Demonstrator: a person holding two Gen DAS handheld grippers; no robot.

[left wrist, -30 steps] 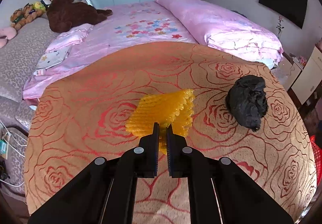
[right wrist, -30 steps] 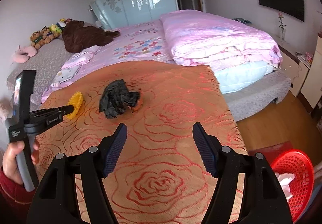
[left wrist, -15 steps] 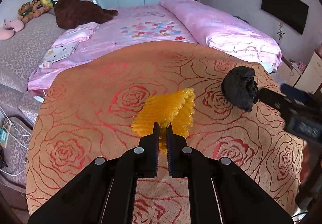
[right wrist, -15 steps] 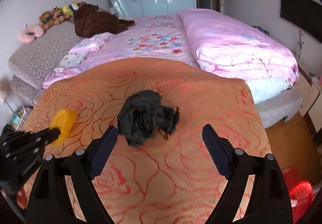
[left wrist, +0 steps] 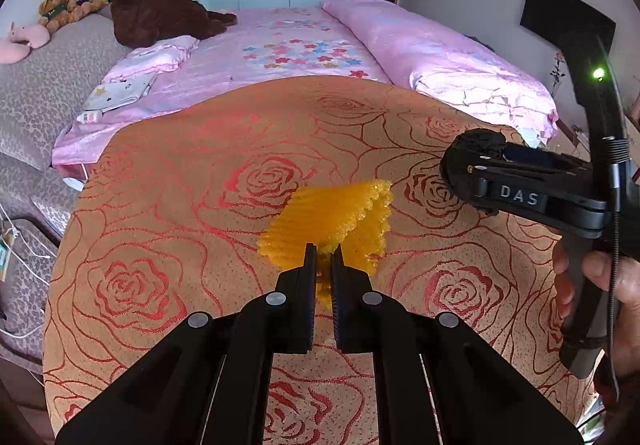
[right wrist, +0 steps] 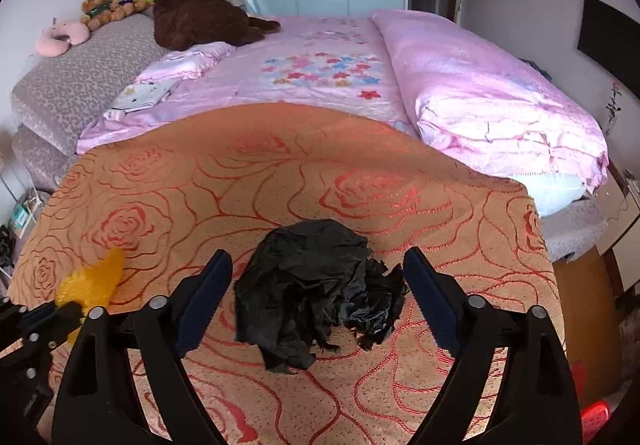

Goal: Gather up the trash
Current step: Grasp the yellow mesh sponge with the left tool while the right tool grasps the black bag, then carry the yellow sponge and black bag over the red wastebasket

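While the left gripper [left wrist: 323, 257] is clamped tight on the near edge of a yellow foam net [left wrist: 332, 221], the kind of ribbed mesh sleeve that wraps fruit, the right gripper [right wrist: 318, 285] stands wide around a crumpled black plastic bag [right wrist: 316, 293] and its jaws are closing. In the left wrist view the net fans out beyond the pinched fingertips, above an orange cloth with red roses [left wrist: 160, 205] that covers the near surface; whether its far edge touches the cloth cannot be told. In the right wrist view the black bag lies on that same cloth, between the two blue-padded fingers [right wrist: 204, 297], with a gap on the left side and the bag's ragged right edge just beside the right pad; the pads do not press on it. The yellow net shows there at the lower left, held by the black tips of the left tool. From the left wrist view the right tool comes in from the right edge, a hand [left wrist: 600, 285] wrapped round its handle, its tip over the black bag. Beyond the cloth lies a bed with pink bedding [right wrist: 320, 77], a brown plush bear [right wrist: 200, 21] near its head. A red basket [right wrist: 596, 415] peeks in at the lower right corner of the right wrist view.
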